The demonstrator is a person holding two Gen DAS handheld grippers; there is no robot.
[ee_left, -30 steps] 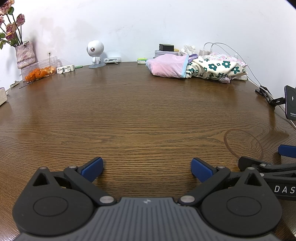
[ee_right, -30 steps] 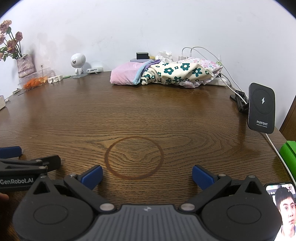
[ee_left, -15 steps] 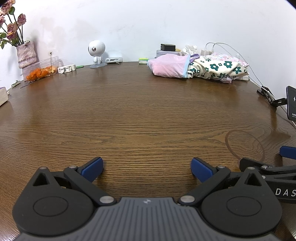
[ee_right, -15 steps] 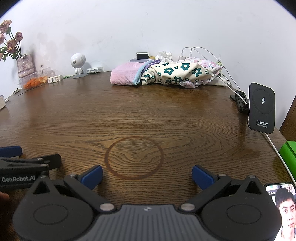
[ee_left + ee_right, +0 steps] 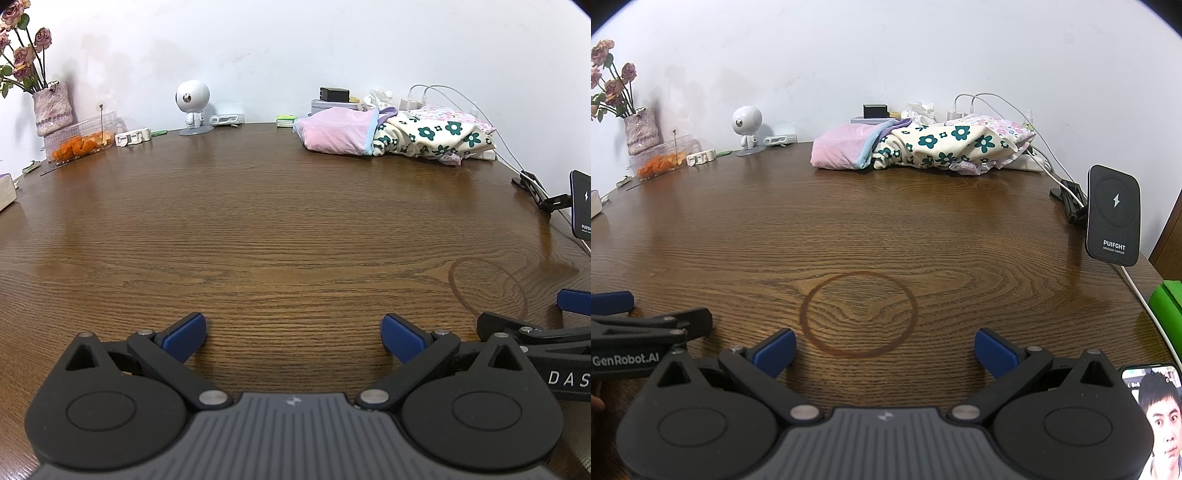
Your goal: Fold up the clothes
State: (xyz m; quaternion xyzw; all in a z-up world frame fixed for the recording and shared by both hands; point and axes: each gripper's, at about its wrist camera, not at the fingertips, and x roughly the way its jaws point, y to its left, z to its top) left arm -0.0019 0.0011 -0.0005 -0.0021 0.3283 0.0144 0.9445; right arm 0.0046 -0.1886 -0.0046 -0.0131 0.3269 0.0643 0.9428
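In the left wrist view, the left gripper point(image 5: 291, 332) hangs low over a round table point(image 5: 258, 229) of dark, strongly grained wood, its blue-padded fingers point(image 5: 184, 330) spread wide with nothing between them. The clothes point(image 5: 395, 134) lie in a soft heap at the table's far edge, right of centre: a pink mesh-textured piece with a pale blue hem against a cream fabric printed with dark green flowers. A faint ring stain point(image 5: 487, 291) marks the wood on the table's right side, and beside it part of the right gripper point(image 5: 546, 332) shows the letters "DAS". In the right wrist view, the right gripper point(image 5: 884, 347) is likewise released and empty, just short of the ring stain point(image 5: 858, 314). The clothes point(image 5: 919, 147) sit at the table's point(image 5: 923, 229) far edge. At its right edge stands a black rounded charger point(image 5: 1113, 216) reading "PUIFGHT". The left gripper point(image 5: 646, 328), at the near left, is lettered "GenRobot.AI".
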